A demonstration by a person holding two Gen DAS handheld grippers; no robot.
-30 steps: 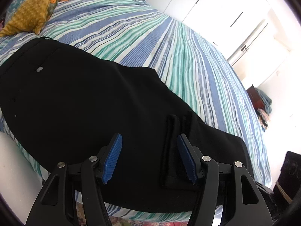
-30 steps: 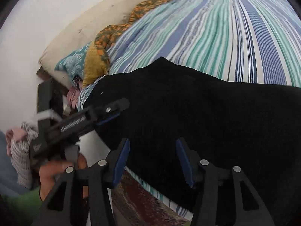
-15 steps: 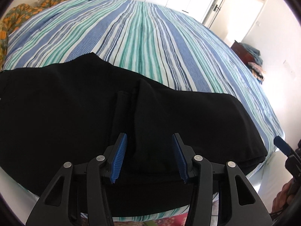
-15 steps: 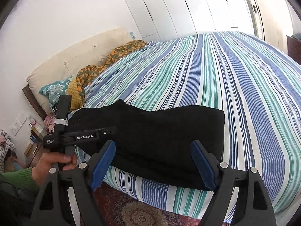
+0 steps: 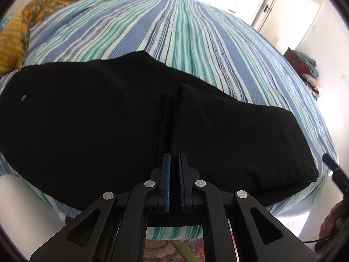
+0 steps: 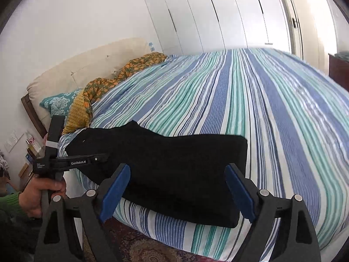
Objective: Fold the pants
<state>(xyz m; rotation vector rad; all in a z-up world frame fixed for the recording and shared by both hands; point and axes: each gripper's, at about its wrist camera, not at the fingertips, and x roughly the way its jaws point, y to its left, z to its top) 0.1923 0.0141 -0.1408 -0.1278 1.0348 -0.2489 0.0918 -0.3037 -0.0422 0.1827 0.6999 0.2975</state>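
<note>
Black pants (image 5: 109, 118) lie folded along the near edge of the striped bed (image 5: 185, 32); the leg ends are folded over and lie to the right of a seam in the middle (image 5: 229, 135). My left gripper (image 5: 173, 168) is shut and empty, just above the pants' near edge at that seam. In the right wrist view the pants (image 6: 174, 166) lie as a flat block near the bed edge. My right gripper (image 6: 177, 193) is wide open and empty, held back from the bed. The left gripper (image 6: 72, 162) shows at the left, hand-held.
Pillows and an orange patterned blanket (image 6: 104, 87) lie at the head of the bed by a cream headboard (image 6: 76, 69). White wardrobe doors (image 6: 218, 15) stand beyond the bed. A patterned rug (image 6: 141, 249) covers the floor. A dark cabinet with piled cloth (image 5: 305, 65) stands at the right.
My left gripper has closed from open and sits over the fold seam. My right gripper has opened wider and pulled back from the pants.
</note>
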